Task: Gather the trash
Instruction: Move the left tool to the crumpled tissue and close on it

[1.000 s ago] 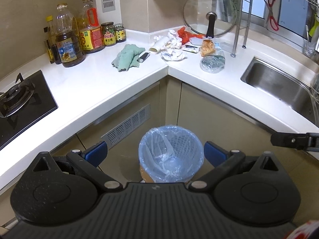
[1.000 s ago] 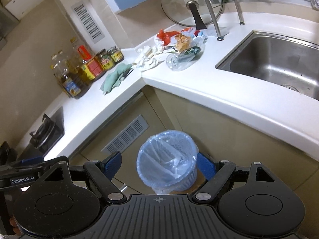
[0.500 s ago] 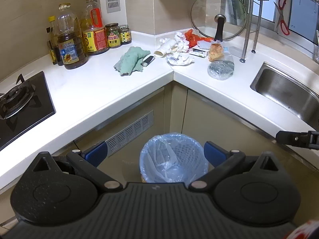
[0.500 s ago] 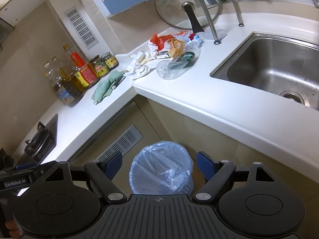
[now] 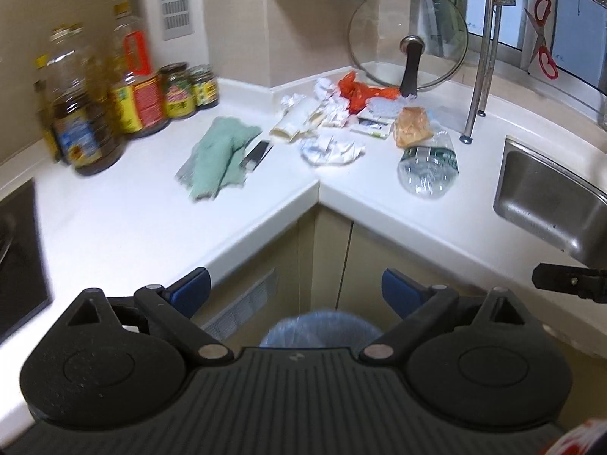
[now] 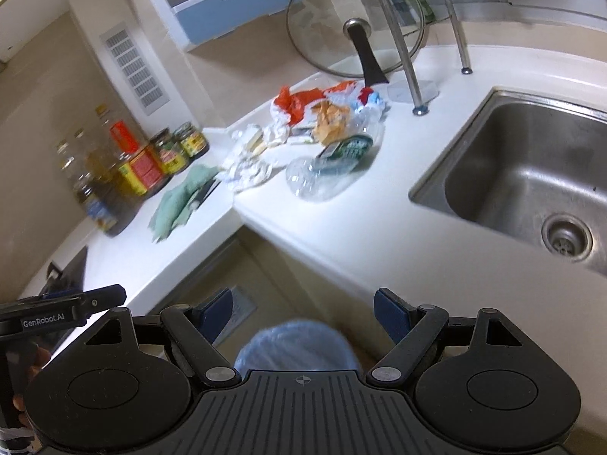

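Both claws hang over the floor in front of the corner counter [image 5: 125, 227], each spread wide with nothing between its blue pads.

The left claw [image 5: 296, 291] points at the corner: the trash pile [image 5: 341, 113] lies well ahead of it and slightly to its right, up on the counter. Nearest the claw in that pile are crumpled paper [image 5: 330, 148] and a crushed bottle [image 5: 428, 167]; a red bag [image 5: 358, 93] sits farther back. The bin [image 5: 320, 328] is just below and behind the fingertips.

From the right claw [image 6: 302, 309], the trash pile [image 6: 318, 121] lies well ahead, the bottle [image 6: 326, 168] closest, paper [image 6: 246, 168] to its left. The bin [image 6: 296, 345] sits just beneath this claw, between its fingers.
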`<control>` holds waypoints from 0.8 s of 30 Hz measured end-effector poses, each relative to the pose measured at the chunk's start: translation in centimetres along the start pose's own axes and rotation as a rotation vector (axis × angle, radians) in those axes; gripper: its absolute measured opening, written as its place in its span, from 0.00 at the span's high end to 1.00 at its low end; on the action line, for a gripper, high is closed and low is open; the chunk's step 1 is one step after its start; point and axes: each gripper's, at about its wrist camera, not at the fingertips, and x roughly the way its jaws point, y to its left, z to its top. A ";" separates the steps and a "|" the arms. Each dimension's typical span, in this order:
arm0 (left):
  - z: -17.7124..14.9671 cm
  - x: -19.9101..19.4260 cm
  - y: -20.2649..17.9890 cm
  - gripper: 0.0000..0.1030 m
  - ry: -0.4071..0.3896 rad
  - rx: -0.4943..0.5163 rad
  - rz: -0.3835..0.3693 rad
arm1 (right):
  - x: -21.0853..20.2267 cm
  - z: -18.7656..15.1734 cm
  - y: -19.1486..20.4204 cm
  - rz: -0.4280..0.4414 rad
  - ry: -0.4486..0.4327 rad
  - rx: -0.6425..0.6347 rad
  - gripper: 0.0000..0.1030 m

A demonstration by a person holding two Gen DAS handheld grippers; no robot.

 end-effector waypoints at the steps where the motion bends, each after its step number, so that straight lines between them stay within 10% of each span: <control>1: 0.7 0.9 0.1 0.06 -0.003 0.010 -0.009 | 0.6 0.5 0.1 -0.006 -0.006 0.002 0.20; 24: 10.1 16.4 -0.1 0.32 -0.045 0.129 -0.150 | 12.2 10.0 1.3 -0.122 -0.123 -0.018 0.21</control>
